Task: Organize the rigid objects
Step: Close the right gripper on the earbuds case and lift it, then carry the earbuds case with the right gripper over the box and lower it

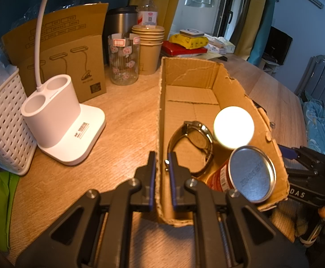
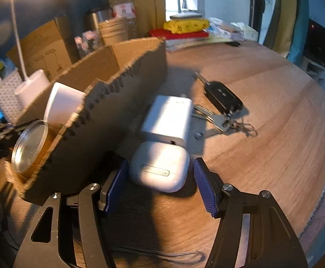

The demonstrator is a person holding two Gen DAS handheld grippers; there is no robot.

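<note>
Straddling the white earbud case (image 2: 160, 167), the right gripper (image 2: 160, 185) is held with its blue pads apart, one on each side of the case and neither seen to press on it. The case lies on the wooden desk (image 2: 263, 120) just outside the long wall of the cardboard box (image 1: 207, 76), touching or nearly touching the end of a white power bank (image 2: 169, 116); a car key with its key ring (image 2: 222, 98) lies further toward the desk's far edge. The left gripper (image 1: 162, 163) is clamped on the box's near wall, one pad outside and one inside, so the box is steadied. Inside it are a wristwatch (image 1: 191, 143), a tin can (image 1: 249, 174) lying on its side and a white round-ended object (image 1: 234, 127). The step in hand is judged to be the pickup of the case. The pads would best be closed squarely on its two rounded flanks, low enough that the smooth shell is not squeezed out, and the power bank should not be caught. The case should then be lifted clear of the jagged wall and set into the free far half of the box.
</note>
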